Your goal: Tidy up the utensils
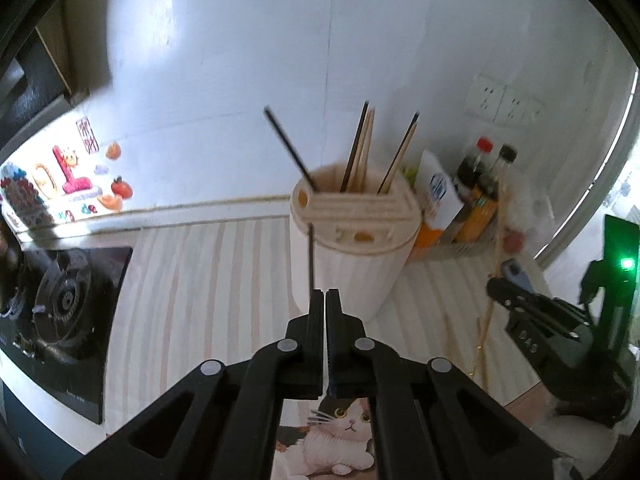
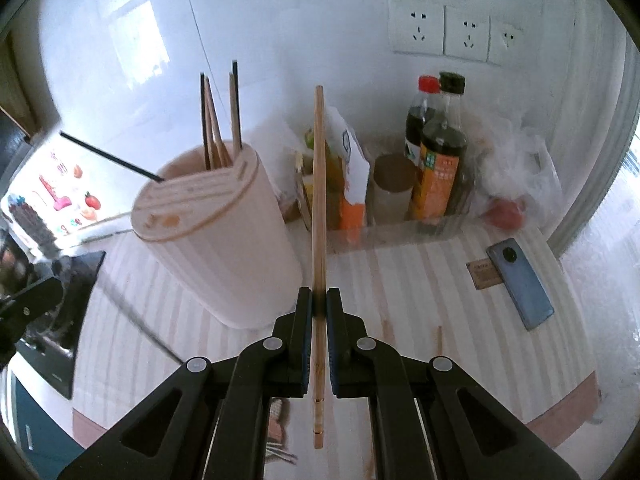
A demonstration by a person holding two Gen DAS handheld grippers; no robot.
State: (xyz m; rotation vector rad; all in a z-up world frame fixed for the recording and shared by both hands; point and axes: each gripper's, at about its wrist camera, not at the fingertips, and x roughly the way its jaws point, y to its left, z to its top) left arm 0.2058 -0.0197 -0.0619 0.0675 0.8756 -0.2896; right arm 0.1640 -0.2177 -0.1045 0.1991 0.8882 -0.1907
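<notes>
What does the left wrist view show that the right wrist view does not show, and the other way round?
Only the left wrist view shows the left gripper shut on a thin dark chopstick, and a cat picture below it. Only the right wrist view shows the right gripper shut on a wooden chopstick, and a clear view of the blue phone. Both show the chopstick holder with chopsticks standing in it, the sauce bottles and the wall sockets.
</notes>
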